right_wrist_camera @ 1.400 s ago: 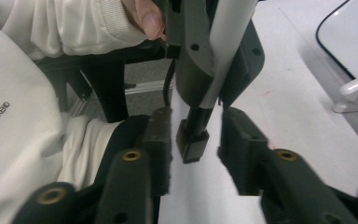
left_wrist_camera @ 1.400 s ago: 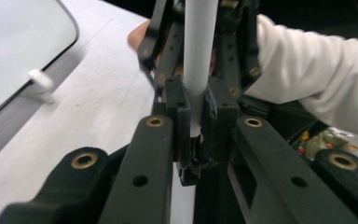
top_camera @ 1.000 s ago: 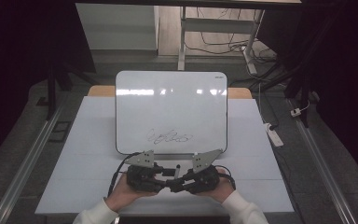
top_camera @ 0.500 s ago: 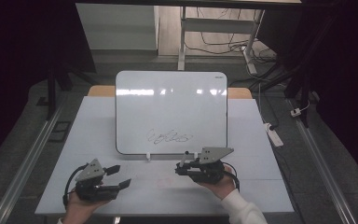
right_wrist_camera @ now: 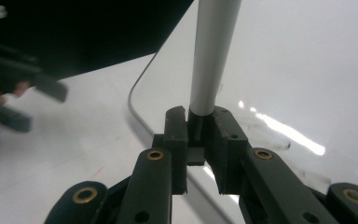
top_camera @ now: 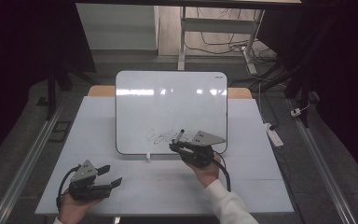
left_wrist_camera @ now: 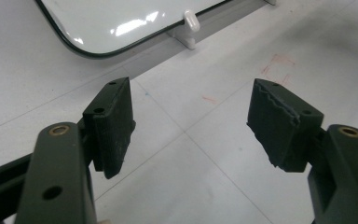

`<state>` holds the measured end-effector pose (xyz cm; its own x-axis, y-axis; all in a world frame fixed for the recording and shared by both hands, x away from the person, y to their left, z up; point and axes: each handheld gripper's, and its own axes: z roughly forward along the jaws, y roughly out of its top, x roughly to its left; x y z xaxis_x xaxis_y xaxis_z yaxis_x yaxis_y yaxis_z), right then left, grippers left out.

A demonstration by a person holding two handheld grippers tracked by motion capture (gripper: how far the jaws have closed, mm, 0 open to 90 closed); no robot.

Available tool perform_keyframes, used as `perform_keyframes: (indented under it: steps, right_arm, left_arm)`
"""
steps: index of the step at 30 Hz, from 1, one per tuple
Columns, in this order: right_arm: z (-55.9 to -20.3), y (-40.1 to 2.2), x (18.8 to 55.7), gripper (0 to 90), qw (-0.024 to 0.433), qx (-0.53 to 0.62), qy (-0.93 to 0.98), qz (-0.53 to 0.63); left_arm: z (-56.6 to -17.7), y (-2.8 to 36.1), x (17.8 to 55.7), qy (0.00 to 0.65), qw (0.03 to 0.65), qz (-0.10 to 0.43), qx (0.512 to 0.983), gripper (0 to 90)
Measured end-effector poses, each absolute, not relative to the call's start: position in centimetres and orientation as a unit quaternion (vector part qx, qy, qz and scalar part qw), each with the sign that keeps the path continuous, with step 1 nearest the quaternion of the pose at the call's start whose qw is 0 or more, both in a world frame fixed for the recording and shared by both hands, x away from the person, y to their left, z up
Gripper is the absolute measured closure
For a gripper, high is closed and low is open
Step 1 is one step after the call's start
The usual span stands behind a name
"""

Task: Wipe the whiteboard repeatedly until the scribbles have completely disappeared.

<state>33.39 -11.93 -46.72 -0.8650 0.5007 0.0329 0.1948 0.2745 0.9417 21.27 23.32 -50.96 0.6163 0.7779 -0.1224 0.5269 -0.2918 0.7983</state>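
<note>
Room's pretty dark around a lit desk [top_camera: 135, 186], overhead glare streaks the whiteboard [top_camera: 168, 91], and the far gripper [right_wrist_camera: 14, 93] looks blurry.

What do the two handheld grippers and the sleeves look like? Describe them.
Both the left gripper and right gripper are black, each topped with a grey three-cornered plate and trailing a black cable. Brass-coloured pivot pins show near the ridged black jaw pads. The person's right sleeve is white.

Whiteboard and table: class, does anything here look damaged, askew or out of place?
Nothing stands out. The whiteboard stands propped on the table with a scribble near its lower edge. The right gripper holds a marker; the left gripper is open over bare table.
</note>
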Motion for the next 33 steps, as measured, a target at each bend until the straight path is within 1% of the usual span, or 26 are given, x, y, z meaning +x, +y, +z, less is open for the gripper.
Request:
perform_keyframes:
  steps: [6,12,15,20,23,25,26,27,28,29,30,31,33]
  right_arm:
    - [-47.5,-10.4,34.9,77.1,0.171,0.248,0.765,0.569]
    - [-48.7,-8.3,36.1,77.1,0.178,0.272,0.746,0.581]
    - [-48.9,-7.1,36.5,77.1,0.195,0.268,0.741,0.583]
    - [-49.1,-5.3,38.1,77.2,0.202,0.274,0.735,0.587]
    - [-49.5,-4.1,38.5,77.2,0.208,0.268,0.742,0.578]
    - [-49.9,-3.5,38.3,77.2,0.193,0.262,0.747,0.58]
    - [-49.9,-3.5,38.3,77.2,0.193,0.262,0.747,0.58]
    - [-50.4,-2.9,37.7,77.2,0.186,0.232,0.767,0.568]
    - [-50.4,-2.9,37.7,77.2,0.186,0.232,0.767,0.568]
    - [-50.1,-3.3,37.8,77.2,0.208,0.234,0.764,0.564]
    - [-49.8,-3.8,38.3,77.2,0.214,0.255,0.747,0.575]
    - [-49.5,-4.4,38.6,77.3,0.215,0.275,0.733,0.584]
    - [-49.6,-4.2,38.5,77.2,0.21,0.271,0.736,0.584]
  left_arm:
    - [-51.4,23.5,21.5,0.416,0.431,0.145,0.788,31.8]
    - [-51.5,23.6,21.5,0.414,0.432,0.146,0.788,31.7]
    - [-51.5,23.6,21.5,0.415,0.433,0.147,0.787,31.7]
    - [-51.6,23.6,21.5,0.415,0.431,0.146,0.788,31.7]
    - [-51.6,23.8,21.5,0.417,0.431,0.15,0.786,31.8]
    - [-51.6,23.9,21.6,0.418,0.432,0.149,0.785,31.9]
    - [-51.6,23.9,21.6,0.418,0.432,0.149,0.785,31.9]
    - [-51.6,23.9,21.6,0.419,0.432,0.15,0.784,31.9]
    - [-51.6,23.9,21.6,0.419,0.432,0.15,0.784,31.9]
    - [-51.6,23.9,21.5,0.419,0.432,0.151,0.784,32.0]
    - [-51.6,23.9,21.5,0.419,0.432,0.151,0.784,32.0]
    - [-51.6,23.9,21.5,0.418,0.432,0.152,0.784,32.0]
    - [-51.5,23.9,21.4,0.416,0.433,0.153,0.785,32.0]
